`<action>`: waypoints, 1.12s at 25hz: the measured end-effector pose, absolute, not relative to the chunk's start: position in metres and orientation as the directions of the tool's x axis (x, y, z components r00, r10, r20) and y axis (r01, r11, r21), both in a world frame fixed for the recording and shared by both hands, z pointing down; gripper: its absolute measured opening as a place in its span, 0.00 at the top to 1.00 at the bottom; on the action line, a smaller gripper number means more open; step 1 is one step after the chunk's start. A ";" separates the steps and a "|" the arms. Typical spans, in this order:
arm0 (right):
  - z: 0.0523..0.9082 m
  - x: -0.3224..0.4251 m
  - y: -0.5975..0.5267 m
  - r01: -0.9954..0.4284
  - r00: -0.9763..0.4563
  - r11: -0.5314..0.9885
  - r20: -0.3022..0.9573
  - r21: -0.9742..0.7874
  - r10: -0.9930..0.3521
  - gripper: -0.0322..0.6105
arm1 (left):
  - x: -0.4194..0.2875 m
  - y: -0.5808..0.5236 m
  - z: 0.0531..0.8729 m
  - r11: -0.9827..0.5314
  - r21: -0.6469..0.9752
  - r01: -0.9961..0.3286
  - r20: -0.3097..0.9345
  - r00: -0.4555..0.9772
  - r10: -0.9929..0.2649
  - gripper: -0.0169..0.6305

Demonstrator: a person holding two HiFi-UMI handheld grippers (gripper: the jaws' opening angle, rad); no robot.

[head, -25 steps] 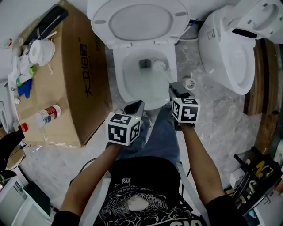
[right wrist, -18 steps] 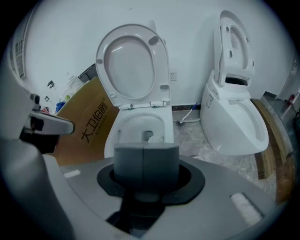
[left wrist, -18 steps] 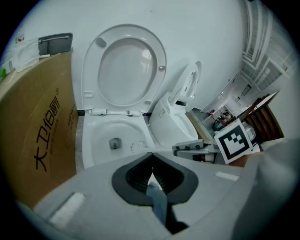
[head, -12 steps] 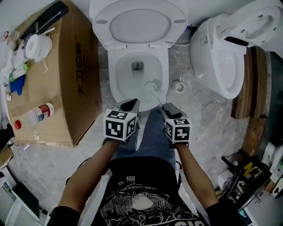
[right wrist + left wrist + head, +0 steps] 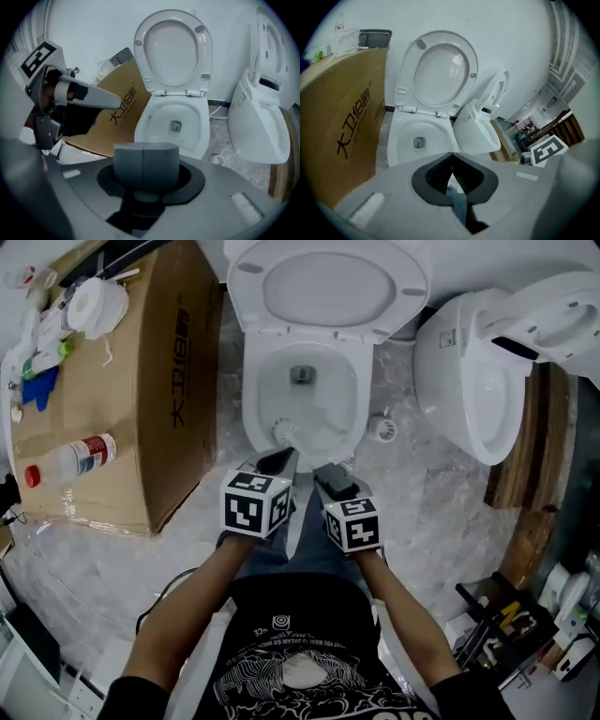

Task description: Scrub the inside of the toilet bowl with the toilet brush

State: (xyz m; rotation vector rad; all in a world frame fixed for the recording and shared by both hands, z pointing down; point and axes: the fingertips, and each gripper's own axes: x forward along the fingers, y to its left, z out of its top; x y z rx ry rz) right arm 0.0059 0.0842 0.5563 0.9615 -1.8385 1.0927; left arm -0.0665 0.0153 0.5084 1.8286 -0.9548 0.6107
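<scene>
right gripper (image 5: 330,474) jaws clamp toilet brush (image 5: 285,433), brush head at lower left of toilet bowl (image 5: 349,395). left gripper (image 5: 281,461) jaws closed, empty.

White bowl (image 5: 330,390) stands wide open, lid (image 5: 328,287) tipped up behind it, dark drain at the bottom. Brush (image 5: 283,433) is in there, its pale bristle head against the bowl's near-left wall, handle slanting back toward the near rim.
</scene>
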 end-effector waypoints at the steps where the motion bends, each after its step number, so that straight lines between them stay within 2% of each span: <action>1: 0.557 0.003 0.080 -0.880 -0.415 0.343 0.884 -0.329 -0.216 0.71 | -0.069 0.017 0.509 -0.239 0.516 -0.823 0.745 0.568 -0.348 0.98; 11: 0.580 0.020 0.059 -0.920 -0.346 0.275 0.906 -0.278 -0.244 0.71 | -0.075 0.020 0.521 -0.213 0.517 -0.829 0.748 0.558 -0.359 0.98; 28: 0.619 -0.012 -0.020 -0.908 -0.377 0.310 0.873 -0.282 -0.309 0.71 | -0.083 0.007 0.530 -0.175 0.502 -0.847 0.750 0.527 -0.400 0.98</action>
